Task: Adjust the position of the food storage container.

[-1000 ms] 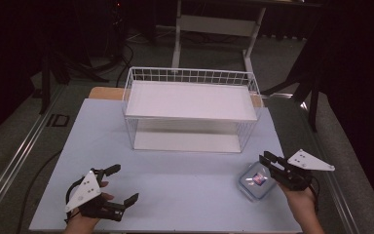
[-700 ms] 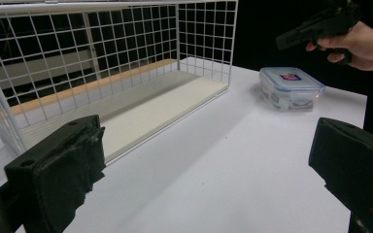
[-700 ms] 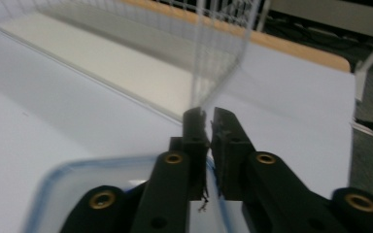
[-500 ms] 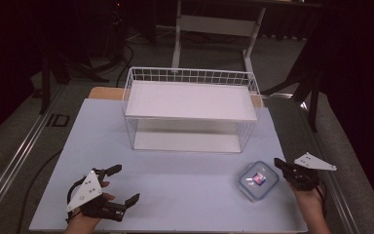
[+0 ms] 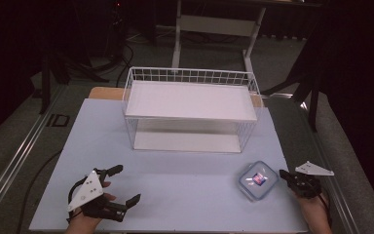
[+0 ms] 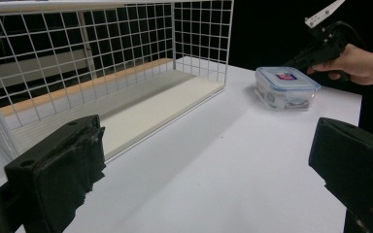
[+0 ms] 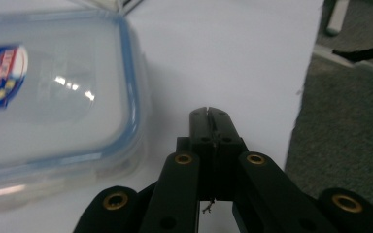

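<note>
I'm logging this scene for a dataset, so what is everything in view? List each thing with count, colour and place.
wire basket: one, white, far middle of the table, a white board across its top, another on its floor
food container: one, clear with a blue-rimmed lid, near right, beside the right gripper
table: one, pale top
metal stand: one, light grey, behind the table
left gripper: one, black, near left, jaws open
right gripper: one, black, near right, jaws shut on nothing
</note>
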The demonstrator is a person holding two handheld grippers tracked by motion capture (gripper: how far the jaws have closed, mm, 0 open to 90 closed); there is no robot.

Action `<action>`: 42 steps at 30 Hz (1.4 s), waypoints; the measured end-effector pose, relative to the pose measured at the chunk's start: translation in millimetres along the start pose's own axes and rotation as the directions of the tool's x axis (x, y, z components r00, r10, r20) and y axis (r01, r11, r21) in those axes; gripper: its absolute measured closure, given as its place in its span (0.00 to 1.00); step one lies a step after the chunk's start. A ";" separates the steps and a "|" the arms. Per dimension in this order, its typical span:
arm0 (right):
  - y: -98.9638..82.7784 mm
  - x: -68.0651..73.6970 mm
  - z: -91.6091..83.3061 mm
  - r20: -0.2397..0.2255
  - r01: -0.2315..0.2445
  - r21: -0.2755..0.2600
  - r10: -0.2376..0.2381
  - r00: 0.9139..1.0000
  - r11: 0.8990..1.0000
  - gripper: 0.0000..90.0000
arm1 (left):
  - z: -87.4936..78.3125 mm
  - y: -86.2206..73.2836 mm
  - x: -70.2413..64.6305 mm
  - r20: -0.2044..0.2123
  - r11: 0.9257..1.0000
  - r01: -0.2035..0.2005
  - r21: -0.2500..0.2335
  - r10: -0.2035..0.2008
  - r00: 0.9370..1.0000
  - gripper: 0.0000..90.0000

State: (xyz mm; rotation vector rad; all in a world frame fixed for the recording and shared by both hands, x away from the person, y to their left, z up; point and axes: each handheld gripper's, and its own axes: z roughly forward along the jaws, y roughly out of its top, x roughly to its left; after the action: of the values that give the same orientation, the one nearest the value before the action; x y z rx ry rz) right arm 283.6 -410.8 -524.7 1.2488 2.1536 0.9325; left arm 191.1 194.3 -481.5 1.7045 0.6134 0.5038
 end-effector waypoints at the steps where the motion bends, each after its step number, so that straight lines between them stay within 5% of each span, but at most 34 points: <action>1: 0.0 0.0 0.0 0.000 0.000 0.000 0.000 1.000 1.000 1.00 | 0.0 0.0 0.0 0.000 1.000 0.000 0.000 0.000 1.000 0.01; 6: -6.5 11.1 3.7 -0.061 0.015 0.021 -0.014 0.998 1.000 1.00 | -0.1 0.0 0.1 -0.001 1.000 0.003 -0.003 -0.003 1.000 0.01; 17: -5.8 24.2 1.0 -0.109 0.024 0.021 -0.022 0.994 0.999 1.00 | -0.1 0.0 0.1 0.000 1.000 -0.001 -0.001 0.001 1.000 0.01; 25: -3.1 42.2 2.7 -0.176 0.064 0.028 -0.058 0.983 0.998 1.00 | -0.3 0.3 -0.3 -0.001 1.000 -0.006 0.003 0.006 1.000 0.01; 36: 8.3 75.3 6.8 -0.281 0.146 0.042 -0.129 0.951 0.988 1.00 | 0.1 0.0 -0.8 -0.002 1.000 -0.013 0.007 0.013 1.000 0.01; 42: 11.4 93.1 11.1 -0.364 0.151 0.039 -0.127 0.923 0.988 1.00 | 1.4 -0.3 -1.6 0.002 1.000 -0.014 0.012 0.014 1.000 0.01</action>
State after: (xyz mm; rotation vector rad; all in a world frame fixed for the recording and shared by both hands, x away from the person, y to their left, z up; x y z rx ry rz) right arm 253.9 -321.3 -529.5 0.9955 2.5384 1.1069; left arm 190.7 192.3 -482.1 1.7217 0.6046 0.5096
